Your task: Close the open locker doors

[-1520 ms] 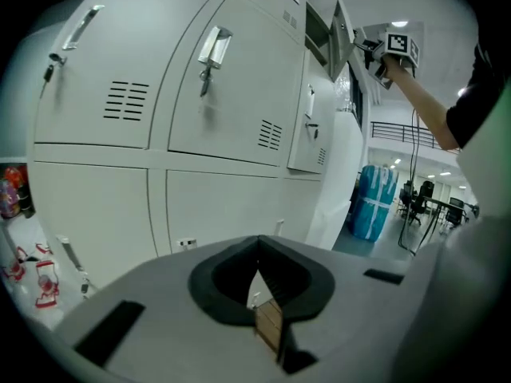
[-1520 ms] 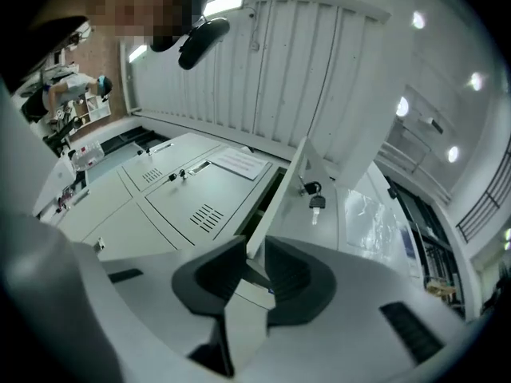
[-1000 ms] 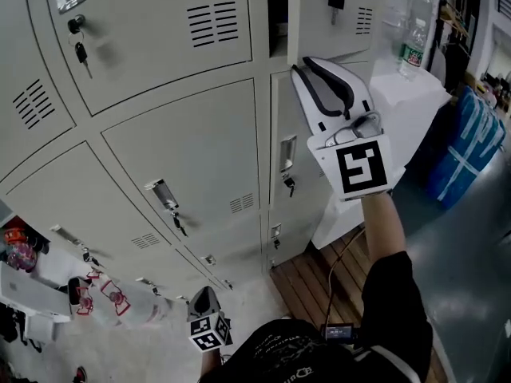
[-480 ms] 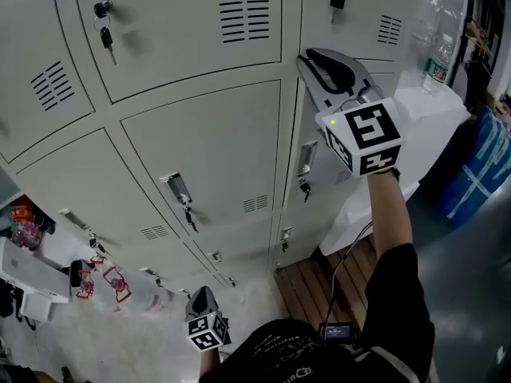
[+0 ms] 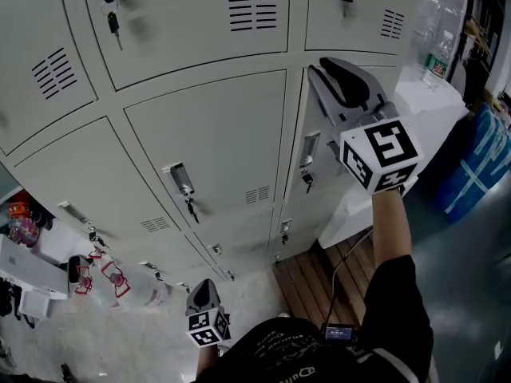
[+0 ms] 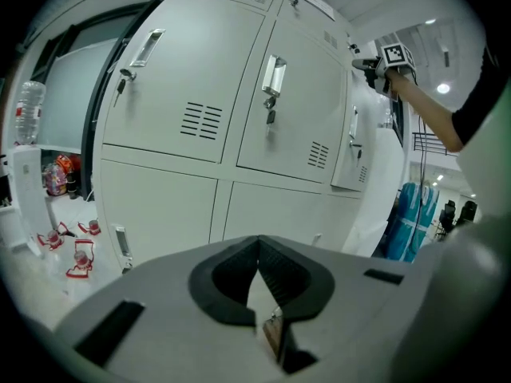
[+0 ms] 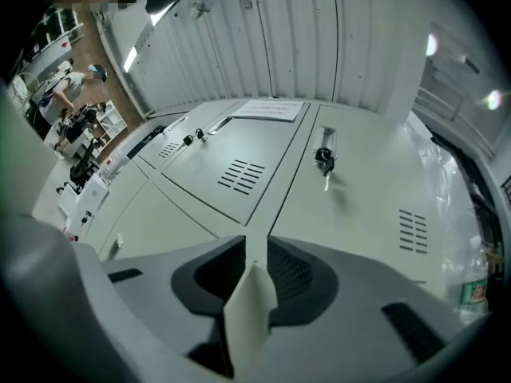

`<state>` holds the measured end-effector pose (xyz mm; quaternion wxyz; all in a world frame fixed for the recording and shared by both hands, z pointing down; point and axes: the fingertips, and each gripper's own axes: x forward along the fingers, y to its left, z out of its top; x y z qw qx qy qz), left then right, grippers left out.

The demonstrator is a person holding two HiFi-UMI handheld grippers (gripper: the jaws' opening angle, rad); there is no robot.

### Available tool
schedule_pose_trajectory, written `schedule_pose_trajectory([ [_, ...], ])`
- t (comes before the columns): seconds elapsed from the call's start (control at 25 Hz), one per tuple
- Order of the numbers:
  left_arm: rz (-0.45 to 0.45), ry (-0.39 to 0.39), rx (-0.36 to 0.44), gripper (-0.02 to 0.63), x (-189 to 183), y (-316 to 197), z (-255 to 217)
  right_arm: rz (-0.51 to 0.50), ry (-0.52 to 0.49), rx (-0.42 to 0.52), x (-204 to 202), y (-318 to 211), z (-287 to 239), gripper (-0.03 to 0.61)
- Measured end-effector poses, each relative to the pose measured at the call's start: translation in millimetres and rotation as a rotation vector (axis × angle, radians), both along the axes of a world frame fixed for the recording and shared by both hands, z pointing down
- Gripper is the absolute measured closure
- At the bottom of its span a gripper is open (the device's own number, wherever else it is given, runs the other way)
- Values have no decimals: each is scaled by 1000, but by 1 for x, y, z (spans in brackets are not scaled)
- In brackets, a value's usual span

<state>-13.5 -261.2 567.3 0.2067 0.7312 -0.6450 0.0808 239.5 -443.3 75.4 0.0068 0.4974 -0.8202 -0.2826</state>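
Note:
Grey lockers fill the head view. All doors in sight lie flush, including the padlocked upper right door (image 5: 351, 14). My right gripper (image 5: 326, 69) is raised to the corner where that door meets the door below (image 5: 318, 186). Seen from the right gripper view, a thin pale door edge (image 7: 249, 309) runs between the jaws of the right gripper (image 7: 254, 254). The jaws are opening, though the tips still sit against the edge. My left gripper (image 5: 204, 287) hangs low near the floor, away from the lockers. In its own view the left gripper (image 6: 257, 246) is shut and holds nothing.
Keys hang in a lock (image 5: 114, 22) on the upper middle door. A water bottle (image 5: 435, 62) stands on a white cabinet (image 5: 423, 110) right of the lockers, with a blue bag (image 5: 479, 166) beyond. Wooden slats (image 5: 319, 278) cover the floor below, and red-labelled bottles (image 5: 112, 286) lie at lower left.
The dark gap beside the padlocked upper right door has gone and that door now lies flush. My right gripper has moved in toward the lockers with it. The left gripper has stayed low.

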Motion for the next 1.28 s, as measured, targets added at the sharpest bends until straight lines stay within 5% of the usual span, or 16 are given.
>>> schedule_pose_trajectory([
  [0.24, 62, 28, 83, 606, 0, 6, -28, -17, -110, -59, -13, 40, 88, 497],
  [0.6, 157, 54, 173, 606, 5, 24, -52, 77, -389, -429, -19, 102, 275, 497],
  [0.72, 197, 49, 183, 606, 8, 32, -53, 146, -404, -510, -21, 129, 326, 497],
  [1.12, 264, 38, 247, 606, 3, 53, -62, 224, -463, -659, -53, 204, 414, 499],
  [1.28, 263, 27, 250, 606, -2, 56, -64, 222, -454, -654, -66, 214, 415, 566],
])
